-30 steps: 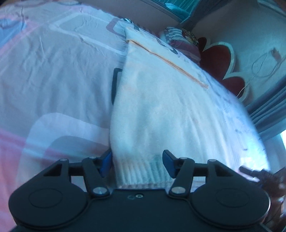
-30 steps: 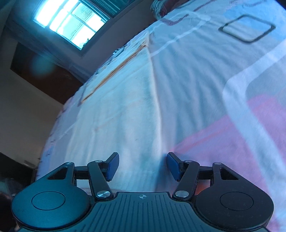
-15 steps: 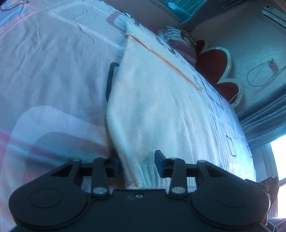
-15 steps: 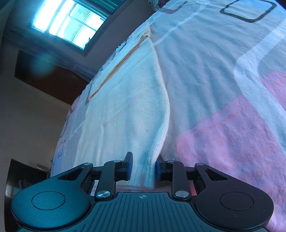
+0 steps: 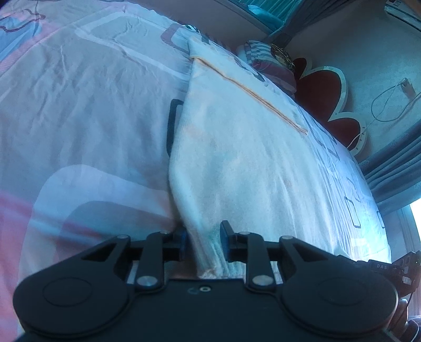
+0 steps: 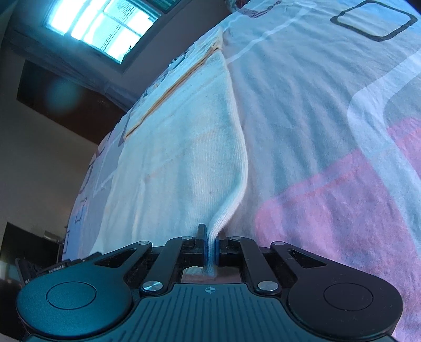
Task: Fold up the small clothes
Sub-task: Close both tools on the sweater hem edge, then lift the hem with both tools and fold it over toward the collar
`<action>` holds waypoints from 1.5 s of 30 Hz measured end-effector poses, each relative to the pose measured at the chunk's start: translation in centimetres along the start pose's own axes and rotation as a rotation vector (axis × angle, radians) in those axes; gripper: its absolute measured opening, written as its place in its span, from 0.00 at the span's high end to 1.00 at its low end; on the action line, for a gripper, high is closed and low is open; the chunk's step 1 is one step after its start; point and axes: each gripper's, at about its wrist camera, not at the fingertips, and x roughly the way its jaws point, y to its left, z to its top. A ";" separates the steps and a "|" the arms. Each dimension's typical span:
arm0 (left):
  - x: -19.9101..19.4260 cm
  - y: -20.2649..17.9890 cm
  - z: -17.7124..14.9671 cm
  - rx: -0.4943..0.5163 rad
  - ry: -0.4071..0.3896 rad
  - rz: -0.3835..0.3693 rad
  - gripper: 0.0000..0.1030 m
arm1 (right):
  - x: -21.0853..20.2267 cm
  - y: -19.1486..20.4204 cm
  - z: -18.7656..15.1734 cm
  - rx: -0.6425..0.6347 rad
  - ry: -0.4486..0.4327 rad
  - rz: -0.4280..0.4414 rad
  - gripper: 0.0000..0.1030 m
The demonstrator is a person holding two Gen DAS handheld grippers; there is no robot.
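Observation:
A cream-white knit garment (image 5: 244, 163) with an orange stripe near its far end lies spread on the bed; it also shows in the right wrist view (image 6: 179, 163). My left gripper (image 5: 204, 238) sits at its near ribbed hem, jaws partly closed around the left corner with a gap still showing. My right gripper (image 6: 209, 247) is shut on the hem's right corner, and the cloth rises into the pads in a pinched ridge.
The patterned pink, white and grey bedsheet (image 5: 79, 118) covers the bed. A striped pillow (image 5: 265, 63) and a red flower-shaped headboard (image 5: 323, 92) are at the far end. A bright window (image 6: 105, 23) is at the upper left in the right wrist view.
Both grippers have closed on the hem's corners. The right went from wide open to fully pinched on the cloth; the left narrowed around its corner. The corners have lifted slightly.

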 end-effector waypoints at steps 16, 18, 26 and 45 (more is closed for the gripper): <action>-0.2 0.4 -0.7 0.026 -0.049 0.079 0.97 | -1.4 1.1 1.4 -0.159 -0.037 0.027 0.97; -0.3 0.6 -0.7 -0.010 -0.069 0.060 0.97 | 0.5 -0.1 0.9 -0.136 0.038 -0.039 0.97; -2.8 -1.6 2.5 -0.013 -0.198 -0.008 0.98 | -2.3 3.6 3.4 -0.147 -0.137 0.085 0.97; 4.2 -8.2 23.3 -0.012 -0.323 -0.040 0.98 | 4.1 12.5 26.5 -0.204 -0.270 0.061 0.97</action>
